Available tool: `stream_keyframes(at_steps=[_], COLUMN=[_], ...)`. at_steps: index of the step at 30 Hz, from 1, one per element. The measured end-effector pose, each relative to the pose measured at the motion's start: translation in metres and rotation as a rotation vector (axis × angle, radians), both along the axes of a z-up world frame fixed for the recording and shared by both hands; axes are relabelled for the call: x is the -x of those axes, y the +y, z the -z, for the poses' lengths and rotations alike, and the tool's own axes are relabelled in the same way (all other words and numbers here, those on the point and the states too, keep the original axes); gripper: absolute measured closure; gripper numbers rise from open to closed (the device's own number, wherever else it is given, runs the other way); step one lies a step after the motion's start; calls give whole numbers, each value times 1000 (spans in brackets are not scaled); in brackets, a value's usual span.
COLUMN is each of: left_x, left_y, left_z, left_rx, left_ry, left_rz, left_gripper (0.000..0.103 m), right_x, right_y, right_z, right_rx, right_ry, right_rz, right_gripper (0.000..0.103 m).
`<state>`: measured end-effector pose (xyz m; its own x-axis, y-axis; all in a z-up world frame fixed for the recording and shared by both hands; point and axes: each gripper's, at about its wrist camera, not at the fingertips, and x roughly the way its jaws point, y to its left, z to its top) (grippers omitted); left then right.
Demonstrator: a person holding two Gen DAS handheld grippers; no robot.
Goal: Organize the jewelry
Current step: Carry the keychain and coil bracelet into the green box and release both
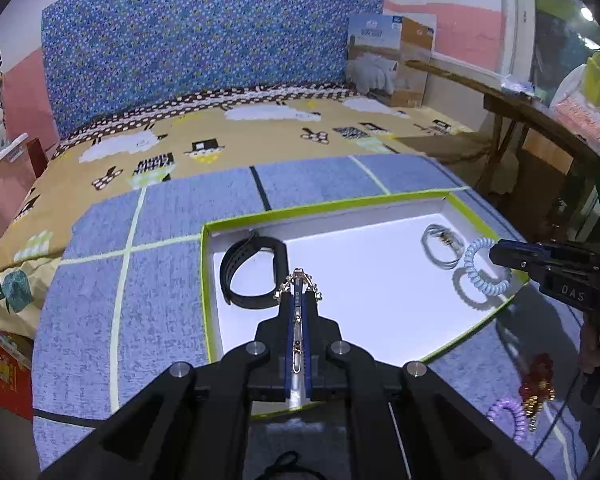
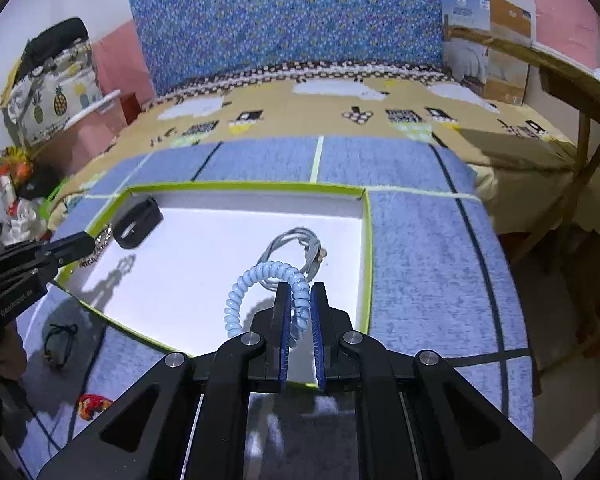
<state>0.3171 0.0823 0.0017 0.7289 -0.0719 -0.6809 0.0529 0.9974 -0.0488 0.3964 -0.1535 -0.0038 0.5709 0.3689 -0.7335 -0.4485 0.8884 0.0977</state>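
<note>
the white tray (image 1: 380, 300) with a lime-green rim lies on a blue mat (image 1: 160, 280) that covers the bed (image 1: 260, 128).

left gripper (image 1: 298, 280): fingers drawn together and clamped on a silver chain bracelet (image 1: 298, 284). the chain drapes over both fingertips, and a metal part of it runs back between the blue pads. the gripper is held above the left half of the tray, just beside the black watch strap (image 1: 252, 272), which lies curled on the tray floor near the left wall. in the right wrist view the same chain (image 2: 102, 242) shows at the tip of the left gripper (image 2: 84, 244), next to the black strap (image 2: 136, 222), and throws a shadow on the tray floor.

right gripper (image 2: 300, 300): fingers closed on a light blue spiral hair tie (image 2: 260, 288). one side of the coil sits between the pads; the rest loops out to the left and forward. the tie hangs over the right part of the tray, near the right wall. in the left wrist view the tie (image 1: 482, 268) hangs from the tip of the right gripper (image 1: 496, 254) above its own shadow.

a grey coiled cord bracelet (image 2: 296, 248) lies on the tray floor, directly beyond the blue tie.

outside the tray, on the mat: a purple spiral hair tie (image 1: 508, 414), a red and gold ornament (image 1: 538, 380), a black cord bracelet (image 2: 60, 340) and a red and yellow woven band (image 2: 92, 404).
</note>
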Motion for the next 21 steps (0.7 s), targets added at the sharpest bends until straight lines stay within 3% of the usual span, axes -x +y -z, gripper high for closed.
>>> stream_keyframes(at_steps=[10,21], left_x=[-10,-9], left_y=[-3,-5], left_z=[21,20], left_rx=[-17,-8], left_ry=[88,81], left_rz=[-16,-17], left_gripper=[99,98], right_x=[-10,-12], right_y=[2,8], right_z=[15,15], right_rx=[51,85], right_ry=[47,46], right_rz=[9,-3], right_gripper=[93,90])
